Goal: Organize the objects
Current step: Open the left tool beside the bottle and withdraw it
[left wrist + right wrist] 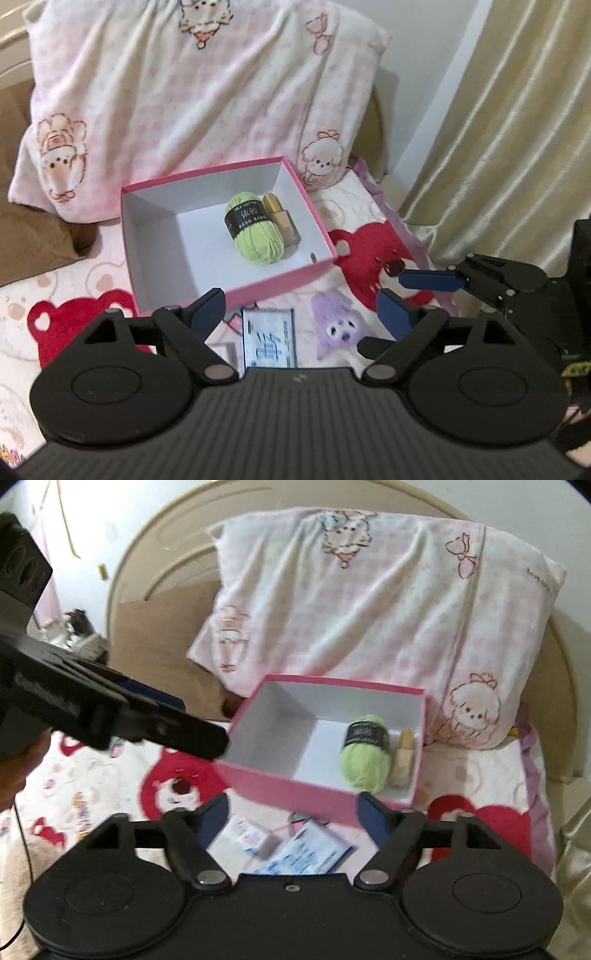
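Tongs both empty. Left gripper (pixel 299 314) stands with jaws wide apart, nothing between the blue pads; right gripper (pixel 291 812) likewise spread wide and bare.

Pink box (pixel 236 284) sits on the blanket (pixel 365 206) in front of the pillow (pixel 177 110), lid off. Inside, against its right wall: a green yarn ball (pixel 255 230) with a dark label band, and touching it on the right a small yellowish bottle (pixel 282 221). The rest of the box floor is bare.

Things not yet in the box lie on the blanket just this side of its near wall:
- a white-and-blue packet (pixel 269 339), directly ahead of the left gripper and framed between its pads, long axis running away from the camera, roughly in line with the fingers;
- a small white item (pixel 223 350) just left of it, half hidden by the left finger, kind unclear;
- a purple plush toy (pixel 338 325) just right of the packet, near the right-hand pad.

From the right wrist view the same packet (pixel 310 853) lies between that gripper's pads too, skewed on a diagonal, image blurred.

Judgement: the left hand is better lined up on the packet. Since it lies along the fingers, closing across its short width looks workable without a wrist roll. The plush toy lies closer to where the right gripper comes in.
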The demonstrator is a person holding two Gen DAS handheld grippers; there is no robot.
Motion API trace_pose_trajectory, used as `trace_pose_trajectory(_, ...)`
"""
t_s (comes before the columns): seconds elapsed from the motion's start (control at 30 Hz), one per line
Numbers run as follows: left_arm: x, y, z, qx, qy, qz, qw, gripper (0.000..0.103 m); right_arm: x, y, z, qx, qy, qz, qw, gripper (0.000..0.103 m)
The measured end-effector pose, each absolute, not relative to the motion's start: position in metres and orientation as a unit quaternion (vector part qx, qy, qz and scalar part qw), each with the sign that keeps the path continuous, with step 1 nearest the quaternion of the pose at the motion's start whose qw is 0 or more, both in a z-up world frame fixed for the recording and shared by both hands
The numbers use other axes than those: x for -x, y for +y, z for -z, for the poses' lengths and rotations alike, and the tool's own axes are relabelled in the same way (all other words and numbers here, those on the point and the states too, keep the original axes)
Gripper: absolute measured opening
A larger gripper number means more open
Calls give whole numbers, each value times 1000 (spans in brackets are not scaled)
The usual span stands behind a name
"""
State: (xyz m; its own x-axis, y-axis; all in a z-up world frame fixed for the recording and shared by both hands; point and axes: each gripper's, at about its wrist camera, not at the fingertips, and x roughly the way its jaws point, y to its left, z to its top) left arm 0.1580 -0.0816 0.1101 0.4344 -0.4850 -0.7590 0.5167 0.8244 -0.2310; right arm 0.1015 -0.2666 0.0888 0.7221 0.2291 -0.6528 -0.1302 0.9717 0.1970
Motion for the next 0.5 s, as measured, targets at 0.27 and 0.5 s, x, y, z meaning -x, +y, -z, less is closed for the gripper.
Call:
trace_pose_trajectory(0.27, -103, -67, -101, -35, 469, 277, 838, 99, -38, -252, -87, -74, 346, -111, 929, 89)
trace_pose_trajectory(0.5, -81, -64, -65, -63, 506, 267, 818, 100, -8, -251, -66, -63, 350, -106, 929, 93)
